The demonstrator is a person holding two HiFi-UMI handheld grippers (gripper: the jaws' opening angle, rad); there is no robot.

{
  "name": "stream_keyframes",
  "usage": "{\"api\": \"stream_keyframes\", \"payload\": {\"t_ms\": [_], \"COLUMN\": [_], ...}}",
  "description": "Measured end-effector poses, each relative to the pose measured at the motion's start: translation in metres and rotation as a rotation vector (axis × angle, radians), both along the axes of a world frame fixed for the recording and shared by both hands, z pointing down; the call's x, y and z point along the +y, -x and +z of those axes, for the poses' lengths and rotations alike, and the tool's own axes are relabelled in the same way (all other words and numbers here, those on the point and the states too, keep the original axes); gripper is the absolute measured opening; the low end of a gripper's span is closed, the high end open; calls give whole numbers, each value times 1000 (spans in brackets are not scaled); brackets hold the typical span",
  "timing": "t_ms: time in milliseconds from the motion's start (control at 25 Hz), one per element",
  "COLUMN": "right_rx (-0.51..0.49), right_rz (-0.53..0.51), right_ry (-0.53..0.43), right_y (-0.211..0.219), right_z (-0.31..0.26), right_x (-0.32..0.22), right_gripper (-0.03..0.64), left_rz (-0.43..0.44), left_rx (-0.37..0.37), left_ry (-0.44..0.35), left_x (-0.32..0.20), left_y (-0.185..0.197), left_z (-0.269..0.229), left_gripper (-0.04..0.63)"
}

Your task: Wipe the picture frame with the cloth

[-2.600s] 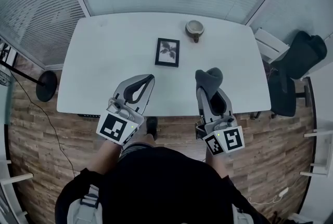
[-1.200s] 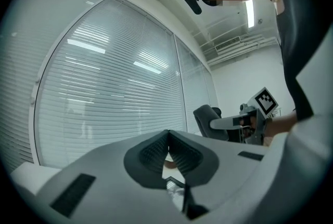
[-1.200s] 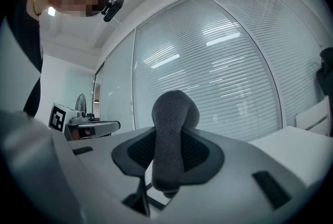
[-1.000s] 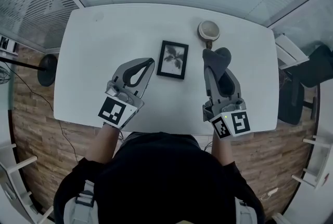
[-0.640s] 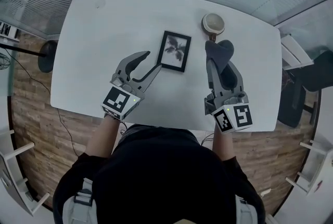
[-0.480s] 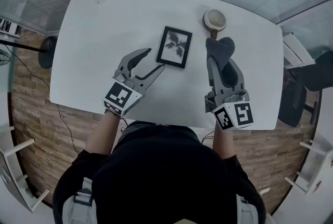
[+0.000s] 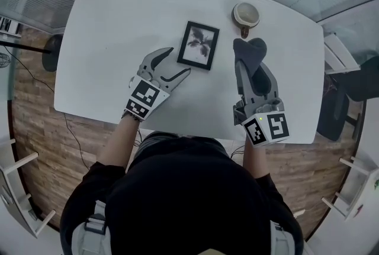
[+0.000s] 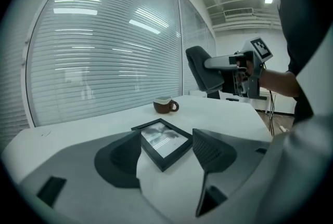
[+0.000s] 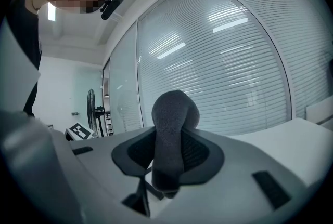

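Two tools, one picture frame, one cloth, one mug, all at a single white counter [image 7: 112, 23].

The picture frame [image 7: 198, 45] lies flat near the middle of the counter, black-rimmed, with a pale leaf print under glass, and sits well in from every edge. The left tool [image 7: 179, 61] is low at the frame's near left corner. Its jaws have just been opening and now stand wide. In the left gripper view that corner of the picture frame [image 8: 162, 141] sits between the spread jaws of the left tool [image 8: 166, 137], with a clear strip of counter between the frame and the right-hand pad. On the other side the frame runs just beside the pad (whether it touches there I cannot tell). Nothing is clamped.

The right tool [image 7: 249, 67] is clamped on the cloth [image 7: 249, 51], a dark grey wad that bulges out past the jaw tips. In the right gripper view the cloth [image 9: 171, 119] fills the gap between the jaws of the right tool [image 9: 169, 153]. The left gripper view shows this tool held up above the counter, to the right of the frame and apart from it.

The mug [image 7: 245, 13] stands beyond the frame's right side, near the far edge, in line with the cloth.

Open room: the whole left half of the counter is bare, and so is the strip along the near edge between the two tools. The gap between frame and mug is the tighter side.
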State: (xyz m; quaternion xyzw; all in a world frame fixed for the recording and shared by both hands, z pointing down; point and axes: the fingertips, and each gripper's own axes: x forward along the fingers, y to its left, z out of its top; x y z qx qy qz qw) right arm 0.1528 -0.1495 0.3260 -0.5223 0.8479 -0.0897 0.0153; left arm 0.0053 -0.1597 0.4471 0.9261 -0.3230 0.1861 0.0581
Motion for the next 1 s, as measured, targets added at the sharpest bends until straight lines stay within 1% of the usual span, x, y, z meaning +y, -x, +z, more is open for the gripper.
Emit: {"api": "stream_keyframes", "payload": {"t_ms": [200,400,600,800,1000], "right_rx": [4,11,3,6,3], "right_rz": [-6,-17,-7,-16,-15], "right_ry": [4,4,4,11,17], "right_y": [1,5,6,12,15], "right_z": [1,0,1,4,5], "right_x": [-3,-5,-7,-7,-8], "right_gripper": [120,120,120,120,120], "left_rz": [6,38,46,69,92], "left_rx": [-34,-101,-124,-197,-230], "left_ry": [42,88,118,173,207], "left_x": [-4,-4,-9,-8,-10], "left_y": [-4,-5,-8,-8,-12], "left_z": [14,29,37,55,62], "left_gripper": [310,310,310,310,310]}}
